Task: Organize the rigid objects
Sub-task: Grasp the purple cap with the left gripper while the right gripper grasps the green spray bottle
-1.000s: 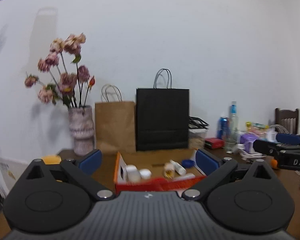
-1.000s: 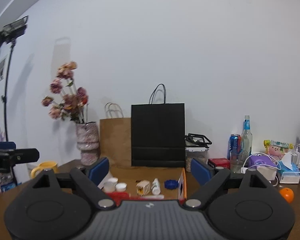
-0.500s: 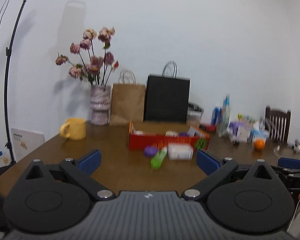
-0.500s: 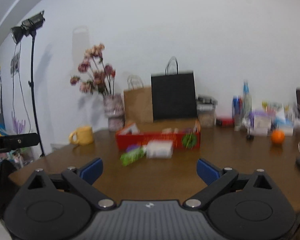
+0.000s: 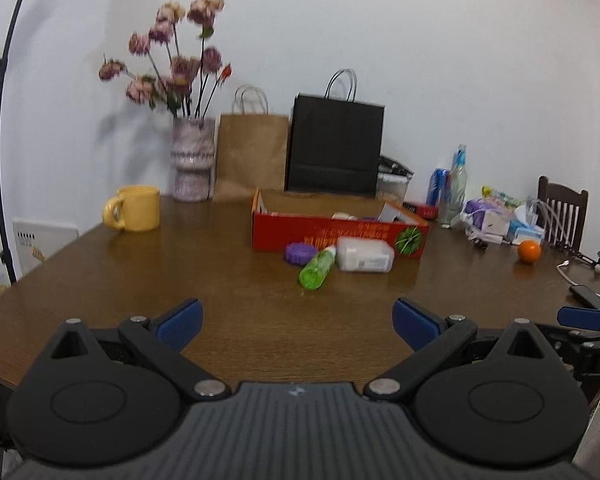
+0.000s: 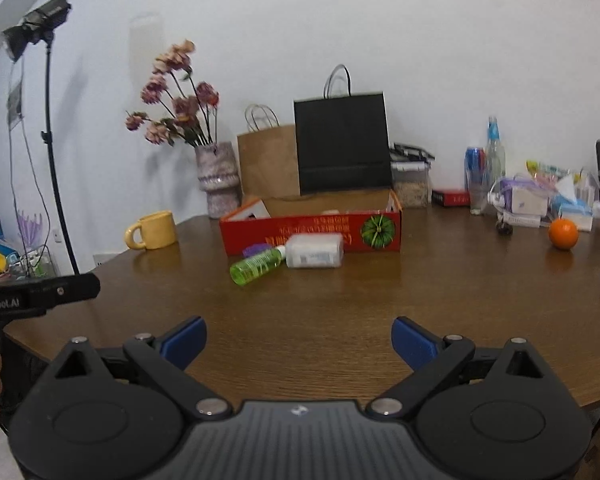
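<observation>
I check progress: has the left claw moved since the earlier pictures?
Yes. The left claw has backed away from the red box, which looks farther and smaller now.

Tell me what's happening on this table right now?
A person holds two grippers over a wooden table. The left gripper and right gripper are open and empty. In front of a red box lie a green bottle, a white container and a purple disc, none touched.
</observation>
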